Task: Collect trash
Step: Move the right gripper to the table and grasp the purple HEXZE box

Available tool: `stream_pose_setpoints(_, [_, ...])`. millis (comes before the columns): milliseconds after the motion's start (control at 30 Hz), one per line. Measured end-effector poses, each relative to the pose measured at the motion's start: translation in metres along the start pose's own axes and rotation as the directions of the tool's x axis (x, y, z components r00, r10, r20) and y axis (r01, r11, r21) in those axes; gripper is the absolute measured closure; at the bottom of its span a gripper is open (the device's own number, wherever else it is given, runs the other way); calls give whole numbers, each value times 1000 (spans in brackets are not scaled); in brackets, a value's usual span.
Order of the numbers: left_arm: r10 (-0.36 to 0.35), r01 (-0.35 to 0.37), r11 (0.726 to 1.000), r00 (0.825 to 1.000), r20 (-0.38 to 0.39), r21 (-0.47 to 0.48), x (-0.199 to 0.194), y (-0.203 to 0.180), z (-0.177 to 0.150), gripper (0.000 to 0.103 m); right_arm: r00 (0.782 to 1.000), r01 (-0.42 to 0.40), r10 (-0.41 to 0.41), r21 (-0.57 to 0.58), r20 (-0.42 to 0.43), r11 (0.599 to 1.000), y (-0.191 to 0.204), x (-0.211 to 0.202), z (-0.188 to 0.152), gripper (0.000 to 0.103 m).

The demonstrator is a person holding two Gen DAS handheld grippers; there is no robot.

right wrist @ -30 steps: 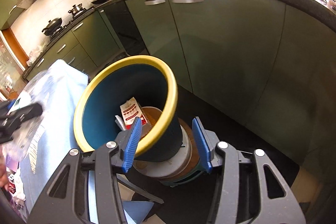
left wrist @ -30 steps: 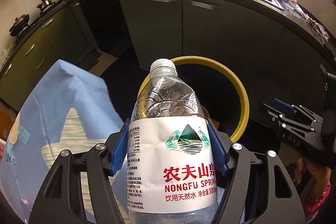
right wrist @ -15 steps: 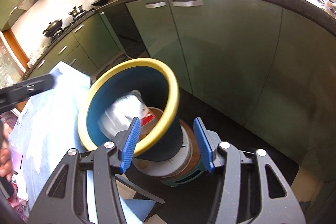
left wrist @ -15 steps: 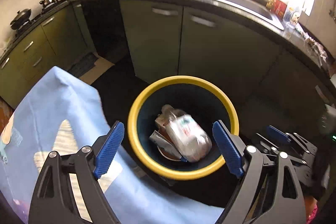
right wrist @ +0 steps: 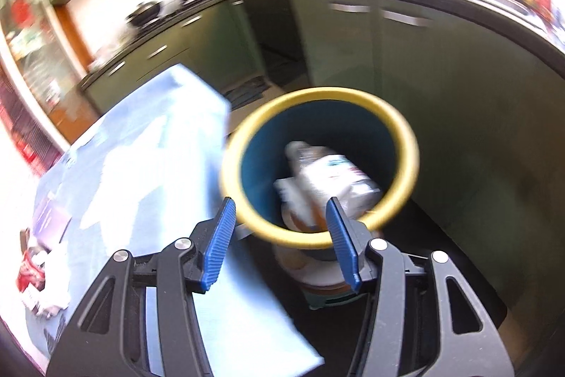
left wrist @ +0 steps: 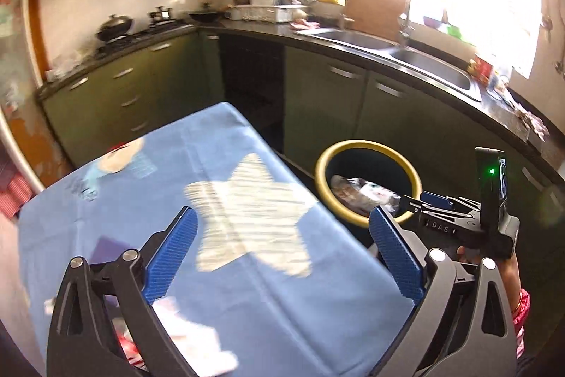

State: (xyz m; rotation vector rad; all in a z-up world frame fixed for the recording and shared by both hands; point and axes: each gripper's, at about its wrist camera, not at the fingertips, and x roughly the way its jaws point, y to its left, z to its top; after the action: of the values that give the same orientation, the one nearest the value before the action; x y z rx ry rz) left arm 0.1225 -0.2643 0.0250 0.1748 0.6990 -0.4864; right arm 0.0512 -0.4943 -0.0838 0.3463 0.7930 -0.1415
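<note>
Yellow-rimmed bin [right wrist: 319, 165] ahead of our empty, spread right gripper [right wrist: 279, 235] holds the bottle [right wrist: 328, 179]; left gripper [left wrist: 282, 257], also spread, empty, next needs the table scraps [left wrist: 190, 338] beneath it.

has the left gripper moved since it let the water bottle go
Yes. The left gripper has pulled back from above the yellow-rimmed bin and now sits over the blue tablecloth.

Bin [right wrist: 406, 136] mouth open above; bottle [right wrist: 332, 179] fills bottom; table [left wrist: 247, 288] beside.
</note>
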Motion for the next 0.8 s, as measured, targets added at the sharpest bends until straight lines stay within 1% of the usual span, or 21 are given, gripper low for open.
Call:
stream_pose_setpoints(100, [75,-74,995,997,15,-66,-35,45,-24,6,998,-61,60,-77,-23,995,41,4,2,52])
stream_pose_setpoints(167, [124,-120,986,992,22,-116,-57,78,-41,6,993,-111,105,-143,-47,983,74,7,3,52])
stream_pose_setpoints(233, [165,-159,974,986,25,-159,-72,103,-55,6,988,-150,138,-208,-74,966,103,11,2,52])
stream_pose_setpoints(300, [210,-201,959,977,26,-202,-87,131,-70,6,980,-193,170,-283,-102,939,138,14,1,51])
stream_pose_setpoints(333, [223,-212,952,974,26,-221,-93,144,-76,6,976,-212,185,-314,-115,925,152,16,1,49])
stream_pose_setpoints(367, [233,-220,947,972,27,-235,-97,154,-81,5,970,-238,204,-353,-131,905,171,18,0,47])
stream_pose_setpoints(433, [263,-247,933,964,28,-263,-110,176,-92,5,957,-287,241,-420,-160,861,204,20,0,46])
stream_pose_setpoints(467, [277,-259,926,960,29,-274,-113,185,-96,5,949,-313,259,-463,-177,829,224,23,-2,45])
stream_pose_setpoints(500, [293,-272,918,955,31,-290,-119,198,-101,5,941,-338,278,-503,-193,795,241,23,-3,44])
stream_pose_setpoints(567, [305,-280,908,952,33,-313,-125,211,-108,5,927,-376,306,-581,-219,722,274,24,-9,36])
stream_pose_setpoints(600, [311,-284,900,950,33,-330,-128,222,-113,5,921,-389,311,-619,-236,683,288,27,-12,34])
stream_pose_setpoints(667, [319,-288,890,947,33,-352,-132,233,-119,5,908,-417,317,-675,-274,609,311,35,-18,32])
stream_pose_setpoints(700, [320,-287,886,947,32,-365,-133,240,-123,5,901,-432,322,-687,-292,585,319,39,-22,31])
stream_pose_setpoints(733, [320,-287,881,947,28,-377,-131,246,-124,5,892,-450,322,-697,-318,558,328,45,-25,28])
stream_pose_setpoints(800, [321,-287,875,947,24,-391,-131,253,-128,5,885,-464,315,-716,-344,522,341,54,-32,24])
